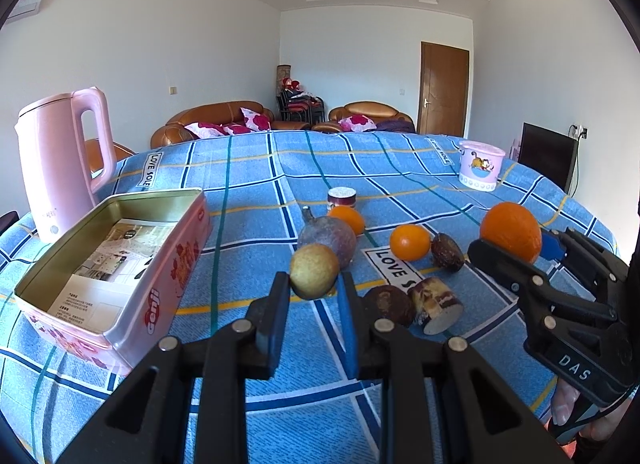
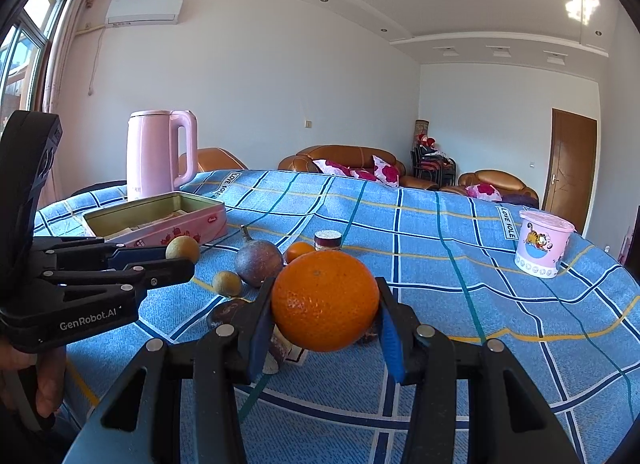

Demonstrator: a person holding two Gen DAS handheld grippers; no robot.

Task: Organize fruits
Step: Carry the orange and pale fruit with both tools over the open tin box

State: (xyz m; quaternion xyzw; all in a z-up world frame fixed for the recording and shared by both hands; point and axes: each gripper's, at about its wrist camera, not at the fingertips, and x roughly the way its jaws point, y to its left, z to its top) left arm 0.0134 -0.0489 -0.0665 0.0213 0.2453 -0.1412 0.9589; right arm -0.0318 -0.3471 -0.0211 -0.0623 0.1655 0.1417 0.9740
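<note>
Left gripper (image 1: 314, 284) is clamped on a small yellow-green fruit (image 1: 314, 271), lifted clear of the blue checked tablecloth (image 1: 256, 167), beside the open pink Genji tin (image 1: 160, 276), which has printed leaflets lying in its bottom. Behind the tin, at the table's far left edge, stands a pink electric kettle (image 1: 66, 159). Past the held fruit a purplish passion fruit (image 1: 330, 238) with a stem sits on the cloth, a small tangerine (image 1: 349, 217) just behind it and a short round jar (image 1: 342, 196) beyond that. Nearer the front lie a dark wrinkled fruit (image 1: 390, 304) and a cut chunk of something brown with a pale face (image 1: 438, 306), touching or nearly so. Further right a second tangerine (image 1: 410, 242) rests by the "LOVE SOLE" label, with another dark brown fruit (image 1: 448, 252) just beside it. From the right wrist view, one more small yellowish fruit (image 2: 227, 283) lies on the cloth in front of the passion fruit. Right gripper (image 2: 326, 320) has its blue pads squeezed on a large orange (image 2: 325, 300), held up off the table. Well off toward the far right edge is a pink cartoon-printed tub (image 1: 480, 165); a hand (image 1: 568, 404) shows under the right gripper's handle
</note>
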